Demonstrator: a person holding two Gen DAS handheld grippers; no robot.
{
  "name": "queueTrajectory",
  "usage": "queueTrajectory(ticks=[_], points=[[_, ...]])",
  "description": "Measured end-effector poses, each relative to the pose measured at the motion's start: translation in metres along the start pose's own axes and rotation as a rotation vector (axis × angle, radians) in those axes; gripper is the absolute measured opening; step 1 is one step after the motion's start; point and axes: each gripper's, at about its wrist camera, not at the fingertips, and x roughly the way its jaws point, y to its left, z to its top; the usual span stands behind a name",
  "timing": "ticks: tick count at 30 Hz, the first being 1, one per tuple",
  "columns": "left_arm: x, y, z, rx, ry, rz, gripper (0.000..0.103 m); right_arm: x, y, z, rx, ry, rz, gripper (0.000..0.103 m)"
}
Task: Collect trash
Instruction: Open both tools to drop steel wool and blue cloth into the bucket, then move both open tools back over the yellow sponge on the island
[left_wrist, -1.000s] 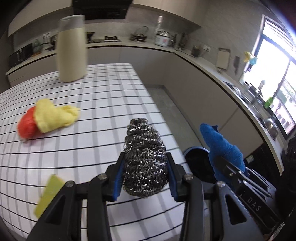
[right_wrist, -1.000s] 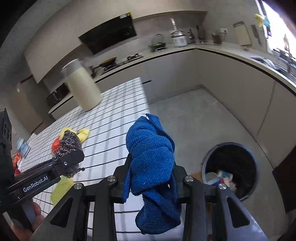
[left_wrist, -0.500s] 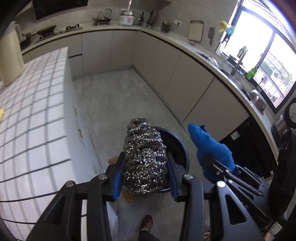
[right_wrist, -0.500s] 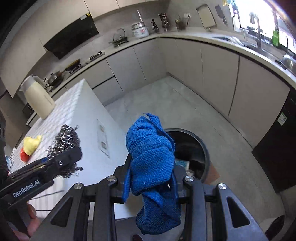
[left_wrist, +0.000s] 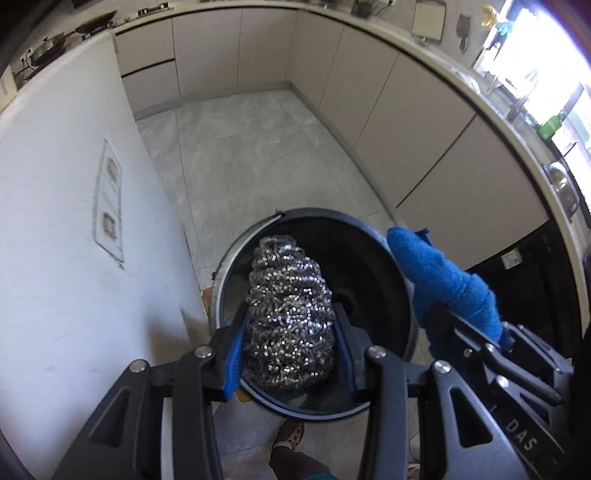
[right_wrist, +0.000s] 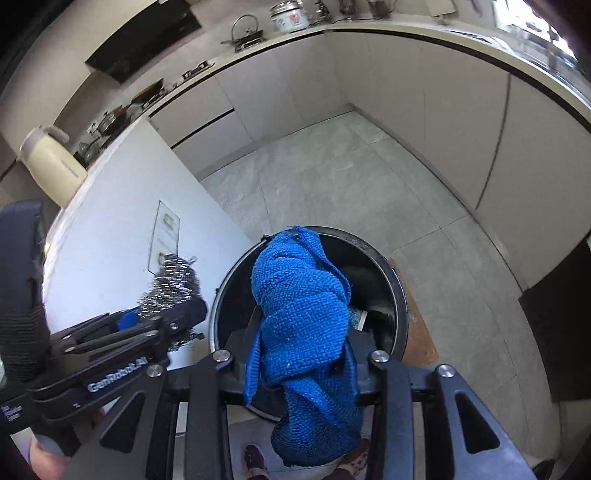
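Now both items hang over the open bin (left_wrist: 317, 415), neither dropped yet. Left gripper (left_wrist: 290, 354) clamped on the scourer (left_wrist: 290, 314), jaws just easing apart, pads still touching it. Right gripper (right_wrist: 303, 363) clamped on the blue cloth (right_wrist: 301, 314), jaws likewise just easing. Some trash already lies in the bin. Left to do: release both. Scourer's long axis runs along the fingers, narrow end forward and down toward the bin; the cloth lies the same way, with a tail drooping below the jaws.
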Motion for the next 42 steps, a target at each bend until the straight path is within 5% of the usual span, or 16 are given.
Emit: queueTrajectory(ticks=[5, 20, 29, 42], points=[[0.025, -0.005, 0.006, -0.021, 0.046, 0.042, 0.071, 0.016, -0.017, 0.007, -0.007, -0.012, -0.004, 0.067], [-0.060, -0.010, 0.030, 0.000, -0.083, 0.064, 0.072, -0.044, -0.008, 0.016, 0.052, -0.097, -0.043, 0.068], [-0.157, 0.041, 0.016, -0.010, -0.175, 0.044, 0.072, -0.109, 0.064, 0.006, 0.028, -0.196, -0.032, 0.068], [-0.245, 0.185, -0.048, -0.109, -0.249, 0.158, 0.072, -0.132, 0.253, -0.046, -0.141, -0.229, 0.087, 0.068]])
